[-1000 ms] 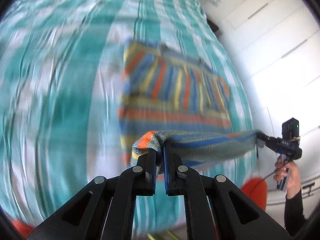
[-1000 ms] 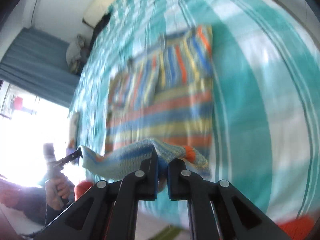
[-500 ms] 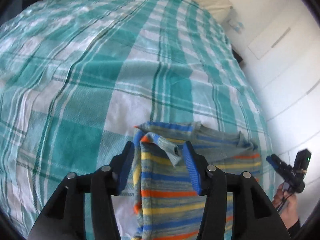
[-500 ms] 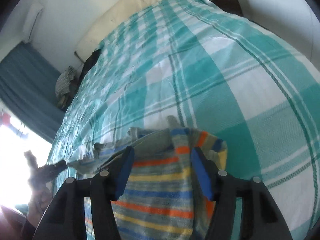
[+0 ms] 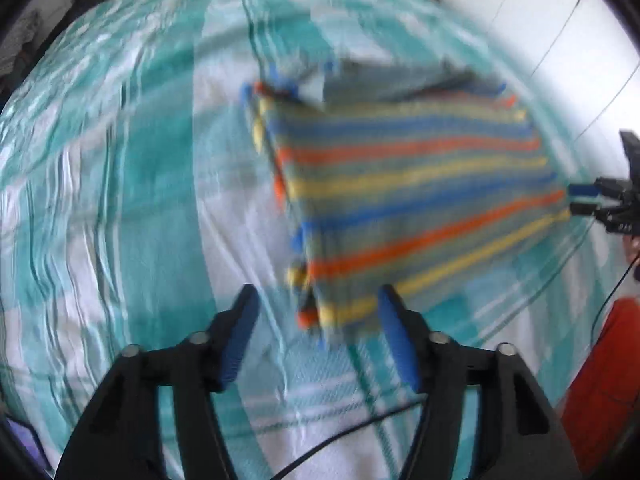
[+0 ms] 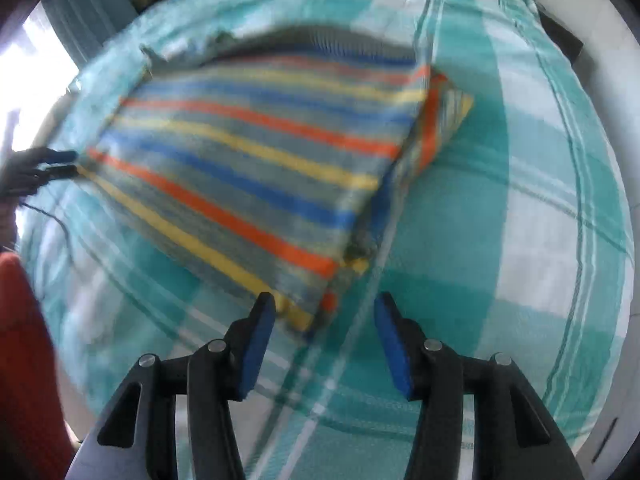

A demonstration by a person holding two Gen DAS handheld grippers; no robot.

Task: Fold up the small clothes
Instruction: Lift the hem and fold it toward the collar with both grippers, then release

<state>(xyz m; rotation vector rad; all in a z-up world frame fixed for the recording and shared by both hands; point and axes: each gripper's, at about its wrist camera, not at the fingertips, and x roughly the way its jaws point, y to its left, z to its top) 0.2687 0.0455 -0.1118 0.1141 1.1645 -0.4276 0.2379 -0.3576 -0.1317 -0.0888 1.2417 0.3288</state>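
Observation:
A small striped knit garment (image 5: pixel 404 196), with blue, orange, yellow and grey bands, lies folded flat on the bed; it also shows in the right wrist view (image 6: pixel 256 168). My left gripper (image 5: pixel 316 332) is open and empty, just short of the garment's near left corner. My right gripper (image 6: pixel 324 332) is open and empty, just short of its near right corner. Each gripper shows small at the far edge of the other's view: the right one (image 5: pixel 580 200), the left one (image 6: pixel 60 164). Both views are motion-blurred.
The bed is covered by a teal and white checked sheet (image 5: pixel 120 200) that shows in the right wrist view too (image 6: pixel 520 220). A white wardrobe wall (image 5: pixel 540 20) stands beyond the bed. The person's orange clothing (image 6: pixel 24 360) is at the near edge.
One second ago both grippers were shut on the garment's lifted edge. They carried it over, opened and let it go. Now both have pulled back toward the near side, open.

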